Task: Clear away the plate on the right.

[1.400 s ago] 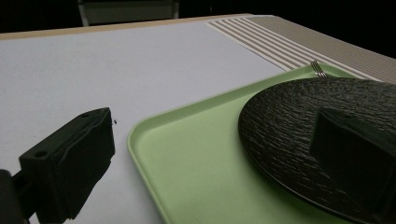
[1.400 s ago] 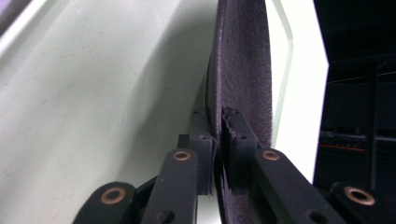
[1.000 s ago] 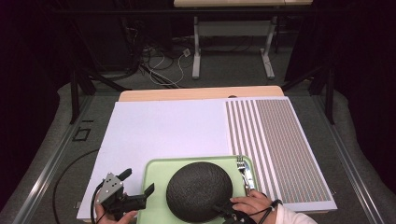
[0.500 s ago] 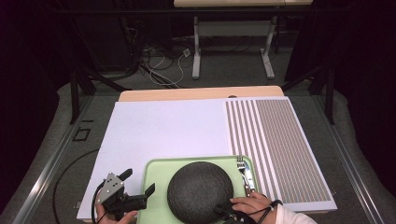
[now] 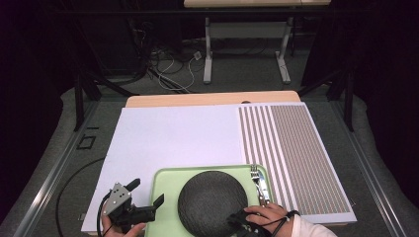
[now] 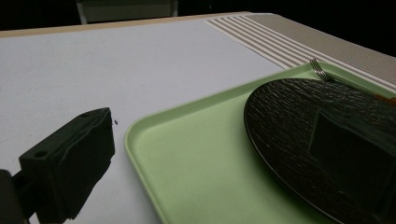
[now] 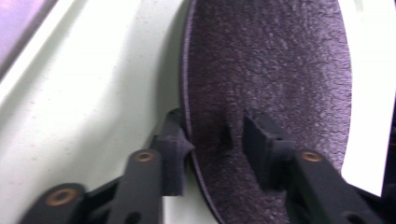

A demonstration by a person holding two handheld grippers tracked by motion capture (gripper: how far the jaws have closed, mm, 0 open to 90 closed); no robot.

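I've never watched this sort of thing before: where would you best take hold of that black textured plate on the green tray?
By its thin rim at the near edge, coming in low from the person's side. The black plate is wide, round and lies flat on the green tray, so fingers cannot span it; only the rim fits between them. The right gripper already straddles that rim, one finger under, one over. A fork crowds the right side.

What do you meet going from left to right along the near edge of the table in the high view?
Left gripper → green tray → dark round plate → fork → striped mat. The right gripper sits at the plate's near rim, so I leave it out of the order.
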